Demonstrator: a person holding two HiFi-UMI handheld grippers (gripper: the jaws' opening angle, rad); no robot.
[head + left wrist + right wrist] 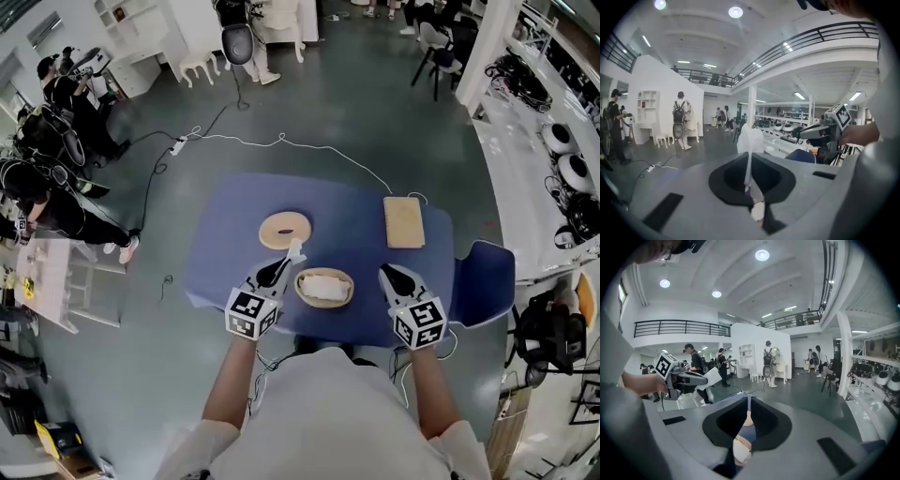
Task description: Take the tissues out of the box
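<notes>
In the head view, the left gripper (281, 269) is clenched on a white tissue (296, 249), held just above the left rim of the oval box (348, 292) on the blue counter (361, 220). The box, with more tissues inside, lies between both grippers, nearer the left one.

The left gripper view shows the tissue pinched and standing up past the tips.

In the right gripper view, the right gripper (748, 420) is closed on nothing.
</notes>
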